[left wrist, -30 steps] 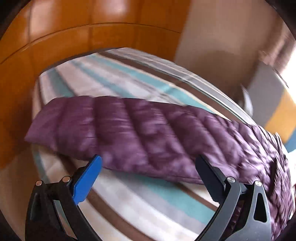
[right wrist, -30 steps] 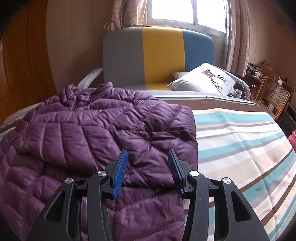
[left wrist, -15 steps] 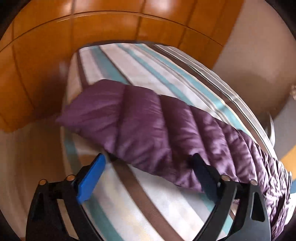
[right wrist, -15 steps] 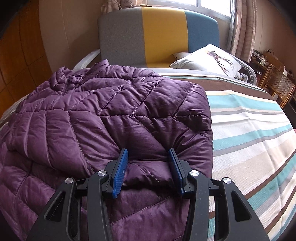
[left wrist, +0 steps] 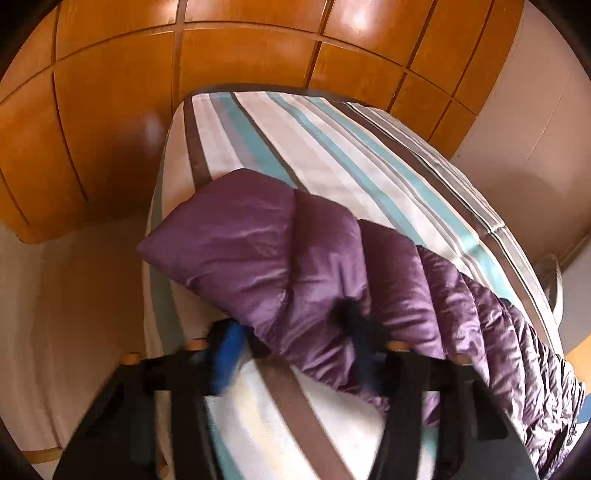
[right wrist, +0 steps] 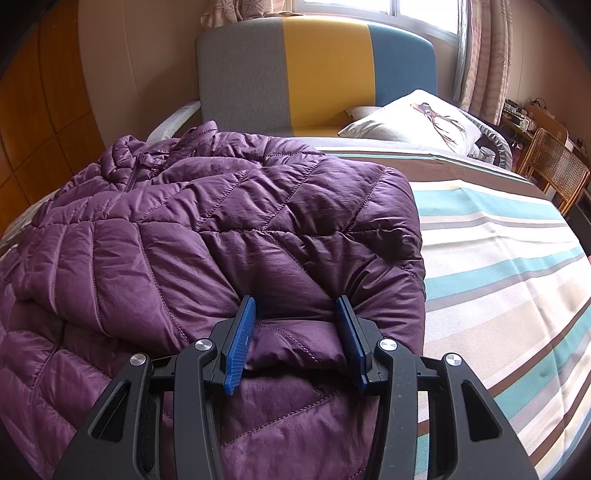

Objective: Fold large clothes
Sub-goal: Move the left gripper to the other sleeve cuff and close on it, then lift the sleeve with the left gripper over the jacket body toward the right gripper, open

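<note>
While right tongs [right wrist: 295,336] pinch purple jacket [right wrist: 207,229], left view shows wardrobe [left wrist: 110,110]

The quilted jacket [right wrist: 229,236] has a soft sheen; the striped bedsheet [right wrist: 498,266] is matt cloth; the wooden wall panels [left wrist: 110,110] are glossy.

My left wrist camera looks steeply down along its fingers [left wrist: 229,354] at close range, facing the foot corner of the striped bed [left wrist: 332,155] with the wooden wardrobe [left wrist: 110,110] behind. My right wrist camera tilts down less sharply along its own fingers [right wrist: 240,336], facing up the bed toward the headboard [right wrist: 325,74] and window [right wrist: 406,11]. Both views sit right against the purple jacket [right wrist: 221,229], and share it and the striped bedcover
</note>
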Available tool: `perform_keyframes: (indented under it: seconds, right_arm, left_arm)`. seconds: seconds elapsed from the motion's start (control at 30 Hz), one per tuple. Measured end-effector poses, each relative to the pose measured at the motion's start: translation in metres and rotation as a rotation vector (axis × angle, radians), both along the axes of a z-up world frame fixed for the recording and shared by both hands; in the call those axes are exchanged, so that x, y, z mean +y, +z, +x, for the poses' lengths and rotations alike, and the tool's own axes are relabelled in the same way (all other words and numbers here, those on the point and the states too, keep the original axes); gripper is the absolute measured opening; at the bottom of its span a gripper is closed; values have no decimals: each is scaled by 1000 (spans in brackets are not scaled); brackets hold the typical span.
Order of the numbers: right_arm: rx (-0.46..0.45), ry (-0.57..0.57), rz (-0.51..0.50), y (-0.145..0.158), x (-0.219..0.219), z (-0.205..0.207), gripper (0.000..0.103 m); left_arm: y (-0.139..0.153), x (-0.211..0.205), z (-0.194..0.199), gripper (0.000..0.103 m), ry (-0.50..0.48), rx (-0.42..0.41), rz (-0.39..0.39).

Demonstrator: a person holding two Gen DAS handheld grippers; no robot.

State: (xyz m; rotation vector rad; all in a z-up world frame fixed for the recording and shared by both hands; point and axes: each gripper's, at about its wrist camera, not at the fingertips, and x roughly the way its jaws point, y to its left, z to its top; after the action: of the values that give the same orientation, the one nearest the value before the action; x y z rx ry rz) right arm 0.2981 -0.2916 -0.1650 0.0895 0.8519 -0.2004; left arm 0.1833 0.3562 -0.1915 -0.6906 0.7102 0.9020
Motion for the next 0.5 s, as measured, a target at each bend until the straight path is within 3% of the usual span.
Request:
perform_keyframes:
  seconds: [0.03,0.13,0.27,0.5]
  right_arm:
    - [-1,0,1,0,0,0,45]
    - [-1,0,1,-1,1,0,45]
    - [0,0,-2,-1,1,0,45]
    - [-1,1,-1,0,0,-1,45]
  left_arm:
    - [0,0,4,19,-11,-18,-18]
    - [9,-7,10,8,-7,-29,11]
    - [37,-32,20,6,-50,-87,117]
    - [79,-114,48,6,-308,-152,320]
